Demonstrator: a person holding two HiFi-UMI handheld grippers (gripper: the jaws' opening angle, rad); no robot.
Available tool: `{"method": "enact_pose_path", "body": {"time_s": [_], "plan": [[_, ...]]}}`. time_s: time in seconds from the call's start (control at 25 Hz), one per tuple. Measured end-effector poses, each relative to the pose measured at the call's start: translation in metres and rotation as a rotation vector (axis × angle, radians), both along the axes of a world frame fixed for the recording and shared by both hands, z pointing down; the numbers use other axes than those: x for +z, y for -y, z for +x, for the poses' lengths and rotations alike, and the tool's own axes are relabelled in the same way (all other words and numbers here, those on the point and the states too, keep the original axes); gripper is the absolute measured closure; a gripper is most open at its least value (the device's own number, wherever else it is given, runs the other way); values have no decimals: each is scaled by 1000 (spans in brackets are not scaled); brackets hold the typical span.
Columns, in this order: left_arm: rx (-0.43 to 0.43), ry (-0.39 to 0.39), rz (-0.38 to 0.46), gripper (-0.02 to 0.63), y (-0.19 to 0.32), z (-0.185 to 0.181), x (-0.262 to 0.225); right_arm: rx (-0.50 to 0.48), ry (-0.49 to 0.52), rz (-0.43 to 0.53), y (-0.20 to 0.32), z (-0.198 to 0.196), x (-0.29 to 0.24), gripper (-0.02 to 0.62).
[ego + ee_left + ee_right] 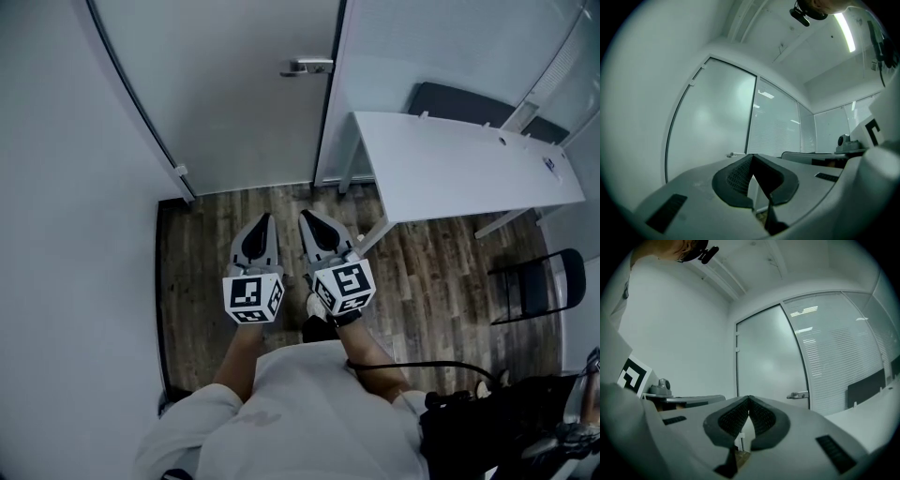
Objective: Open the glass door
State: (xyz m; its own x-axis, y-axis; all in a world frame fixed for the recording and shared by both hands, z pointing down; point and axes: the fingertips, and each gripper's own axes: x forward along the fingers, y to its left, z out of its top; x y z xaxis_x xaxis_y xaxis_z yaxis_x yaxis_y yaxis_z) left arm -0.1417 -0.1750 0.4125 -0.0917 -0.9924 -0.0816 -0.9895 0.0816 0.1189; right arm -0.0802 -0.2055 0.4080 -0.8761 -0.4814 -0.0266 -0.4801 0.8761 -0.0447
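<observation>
Glass door [234, 94] stands well ahead of left claw [266, 219] and right claw [306, 216], both closed, empty.

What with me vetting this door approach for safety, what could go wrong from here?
Both the left gripper and right gripper are shut, so either may just bump the handle instead of gripping it. A miss could strike the glass door. The white table has a corner close on the right that could snag that arm.

Head view looks steeply down; both gripper views face the glass door [234, 94].
</observation>
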Motion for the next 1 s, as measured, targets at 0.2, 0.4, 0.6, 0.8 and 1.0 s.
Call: {"method": "enact_pose_path", "body": {"time_s": [0.2, 0.4, 0.6, 0.8, 1.0], "plan": [[-26, 30, 12, 603, 90, -6, -23, -32, 31, 26, 90, -11, -26, 592], [-26, 44, -8, 603, 167, -7, -28, -41, 38, 18, 160, -12, -31, 592], [-29, 53, -49, 603, 213, -5, -15, -14, 38, -46, 218, -7, -12, 592], [-38, 46, -76, 603, 245, -24, -3, -18, 26, -73, 251, -25, 1, 592], [-7, 39, -80, 603, 293, -63, 10, -7, -5, -79, 288, -63, 17, 592]]}}
